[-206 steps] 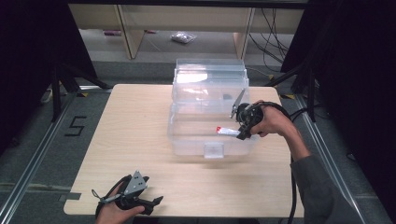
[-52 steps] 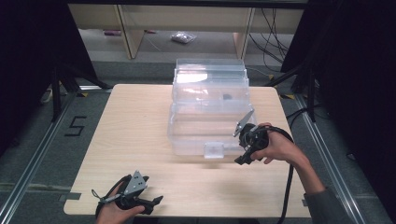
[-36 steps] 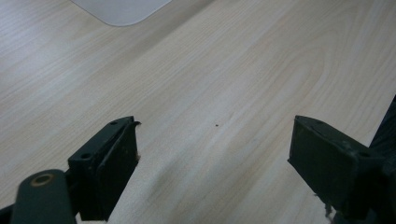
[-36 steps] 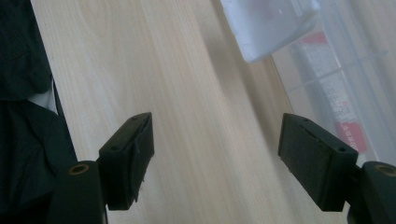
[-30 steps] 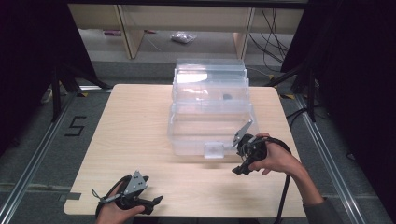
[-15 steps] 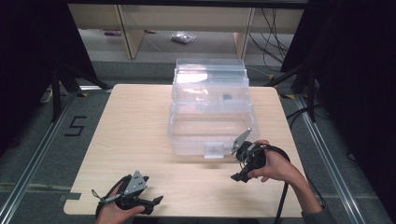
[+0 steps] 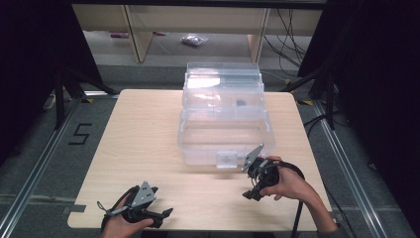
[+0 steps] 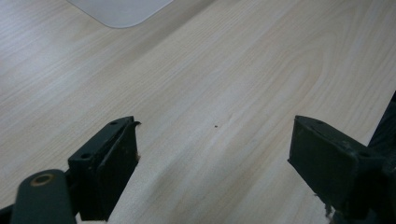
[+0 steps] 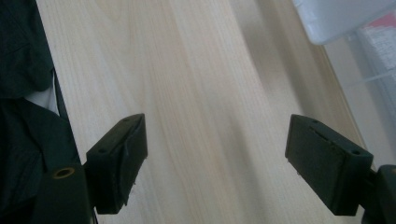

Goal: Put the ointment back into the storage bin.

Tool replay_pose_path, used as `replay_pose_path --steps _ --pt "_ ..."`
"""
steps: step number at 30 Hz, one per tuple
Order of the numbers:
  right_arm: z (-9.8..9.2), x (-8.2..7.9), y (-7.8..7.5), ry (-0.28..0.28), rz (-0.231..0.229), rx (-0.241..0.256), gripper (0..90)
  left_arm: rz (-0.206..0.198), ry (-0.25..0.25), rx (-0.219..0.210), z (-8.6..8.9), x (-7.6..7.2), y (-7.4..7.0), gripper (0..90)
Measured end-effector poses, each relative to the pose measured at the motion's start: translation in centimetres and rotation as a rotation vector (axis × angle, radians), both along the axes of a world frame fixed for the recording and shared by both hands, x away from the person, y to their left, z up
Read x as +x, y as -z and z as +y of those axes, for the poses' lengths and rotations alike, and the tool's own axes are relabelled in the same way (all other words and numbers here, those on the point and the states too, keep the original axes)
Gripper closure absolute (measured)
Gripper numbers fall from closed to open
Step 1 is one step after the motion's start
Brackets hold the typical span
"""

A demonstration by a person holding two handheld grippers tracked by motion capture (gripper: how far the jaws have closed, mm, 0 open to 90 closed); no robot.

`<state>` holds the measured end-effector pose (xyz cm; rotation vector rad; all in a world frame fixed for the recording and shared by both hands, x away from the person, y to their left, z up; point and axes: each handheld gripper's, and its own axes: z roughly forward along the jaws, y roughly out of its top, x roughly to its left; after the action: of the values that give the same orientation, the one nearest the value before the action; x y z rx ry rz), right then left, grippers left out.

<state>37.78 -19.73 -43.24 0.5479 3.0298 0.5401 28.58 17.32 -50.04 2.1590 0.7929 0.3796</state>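
Right gripper (image 7: 258, 179) now off clear box (image 7: 224, 119)

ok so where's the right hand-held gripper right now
In the high view the right hand-held gripper sits low over the wooden table near its front right edge, just in front of the clear plastic bin's front latch, jaws open and holding nothing.

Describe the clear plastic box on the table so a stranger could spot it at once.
Look at the pale wooden table; toward its far middle stands a clear plastic box, stepped in tiers, with a small square latch on its near side. The right gripper is just in front of it. It is the only see-through thing on the table.
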Motion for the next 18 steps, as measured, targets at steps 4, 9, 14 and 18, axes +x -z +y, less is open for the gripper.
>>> replay_pose_path --steps 4,9,14,18 --pt "0.0 -0.3 0.6 -0.003 0.009 -0.003 22.0 0.000 -0.006 -0.010 -0.1 0.0 0.0 15.1" --pt "-0.2 -0.7 0.9 0.017 0.012 -0.008 22.3 -0.005 -0.001 0.012 0.1 0.1 0.0 15.1" --pt "-0.3 -1.0 1.3 0.001 0.014 -0.002 22.3 -0.005 -0.001 0.012 0.1 0.0 -0.1 15.1" --pt "-0.1 -1.3 1.9 -0.018 0.016 -0.001 21.0 -0.005 0.001 0.015 0.1 0.0 0.0 15.1"
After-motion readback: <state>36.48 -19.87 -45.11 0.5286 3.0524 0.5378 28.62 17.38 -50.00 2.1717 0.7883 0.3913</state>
